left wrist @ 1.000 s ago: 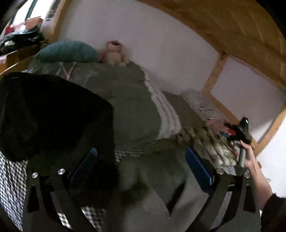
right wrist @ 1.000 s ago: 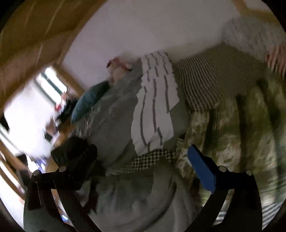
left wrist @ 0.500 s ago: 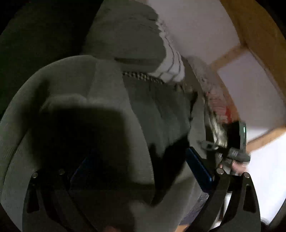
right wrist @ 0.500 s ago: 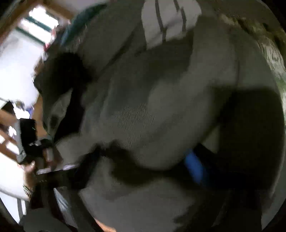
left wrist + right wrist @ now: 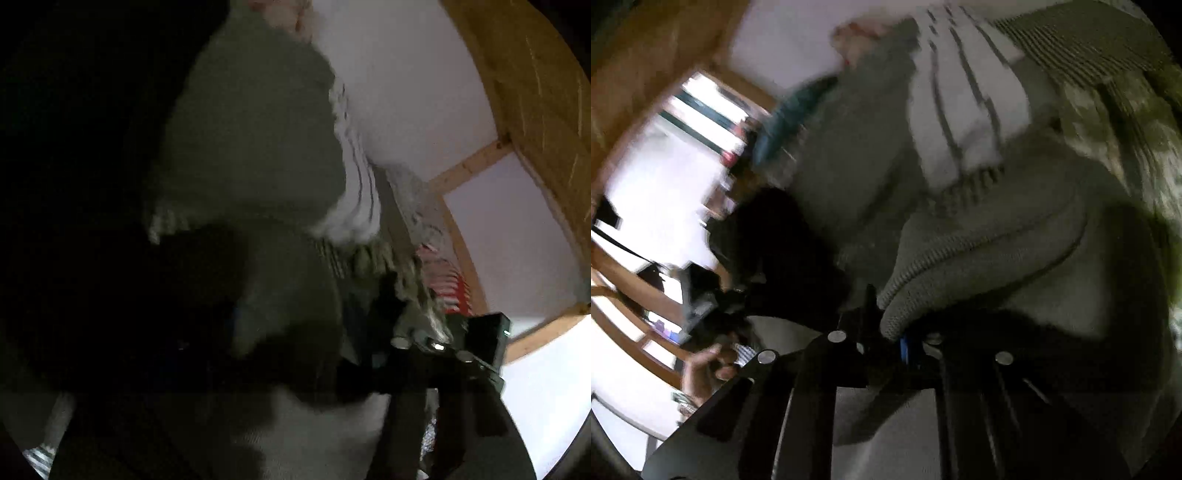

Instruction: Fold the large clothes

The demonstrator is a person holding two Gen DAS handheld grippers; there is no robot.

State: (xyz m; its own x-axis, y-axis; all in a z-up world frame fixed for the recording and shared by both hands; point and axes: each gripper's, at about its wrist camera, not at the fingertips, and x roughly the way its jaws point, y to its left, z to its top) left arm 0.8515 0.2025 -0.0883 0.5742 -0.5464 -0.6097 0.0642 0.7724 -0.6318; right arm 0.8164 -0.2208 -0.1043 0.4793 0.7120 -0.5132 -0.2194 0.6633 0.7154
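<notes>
Over the bed: grey knit garment (image 5: 979, 254) lifted.
I read right hand-held gripper (image 5: 901, 343) clamped on its ribbed hem; left hand-held gripper's grip unreadable, dark.

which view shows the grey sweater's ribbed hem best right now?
Right wrist. The grey sweater has its ribbed hem lit and sharp there, pinched at the right tool, whose jaws look closed. In the left wrist view the same sweater is dark and blurred, no rib visible.
</notes>
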